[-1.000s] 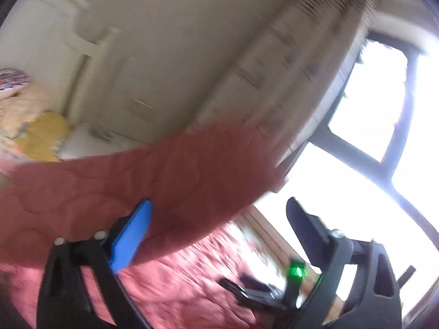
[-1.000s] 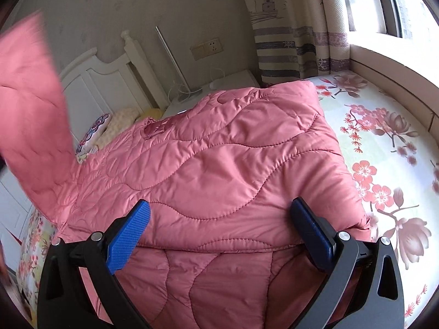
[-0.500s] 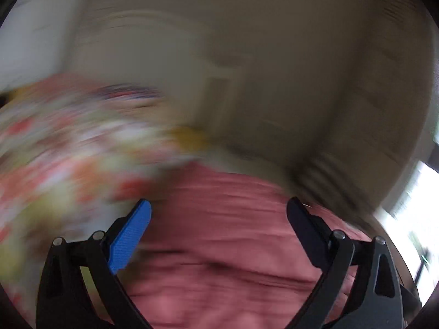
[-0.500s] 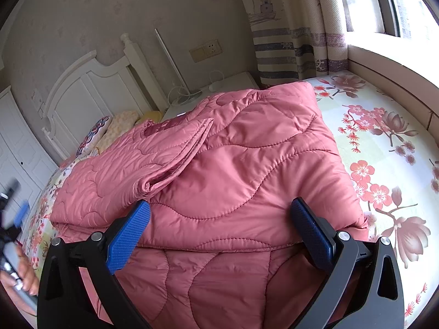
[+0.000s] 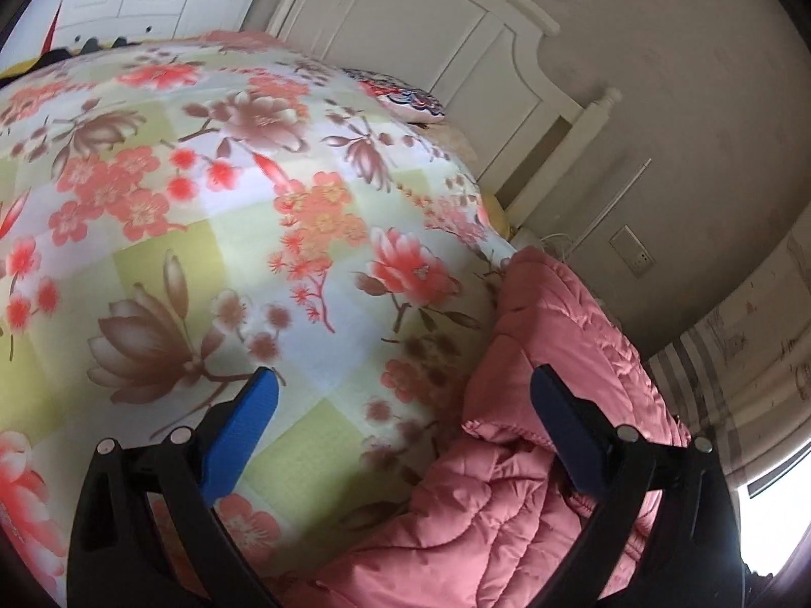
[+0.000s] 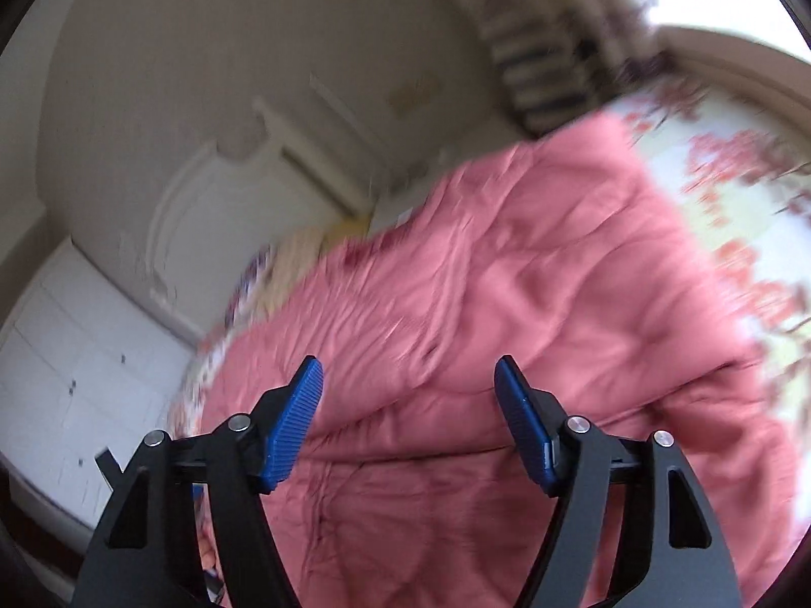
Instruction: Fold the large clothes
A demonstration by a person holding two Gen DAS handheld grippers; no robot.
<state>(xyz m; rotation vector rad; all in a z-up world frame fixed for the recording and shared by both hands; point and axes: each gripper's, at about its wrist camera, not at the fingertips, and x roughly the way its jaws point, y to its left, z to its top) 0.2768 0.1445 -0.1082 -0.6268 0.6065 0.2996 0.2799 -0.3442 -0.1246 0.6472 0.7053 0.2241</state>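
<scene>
Floral cotton in pale green, white and coral covers the bed, and that flowered bedsheet (image 5: 213, 233) fills most of the left wrist view, stretching back to the white panelled wooden headboard (image 5: 446, 45) against the beige wall. On top of it lies the big pink quilted padded coat (image 6: 481, 304), the thing being folded: it rests bunched and partly doubled over on the mattress, its wavy stitching and a ruffled hem edge showing along the right side of the left wrist view, where it runs from near the headboard end down toward the camera. In the right wrist view, which is smeared with motion blur, the coat spreads across the middle of the frame with a fold line crossing just beyond the fingertips, the sheet showing past its far right edge. A striped curtain (image 5: 720, 385) hangs by the bright window at the right, and a small patterned pillow (image 5: 405, 101) sits near the headboard. The left gripper (image 5: 405, 400) hovers over the sheet beside the coat's edge, its blue-padded fingers spread wide with nothing between them. The right gripper (image 6: 408, 395) hangs above the coat, fingers likewise apart and holding nothing.
</scene>
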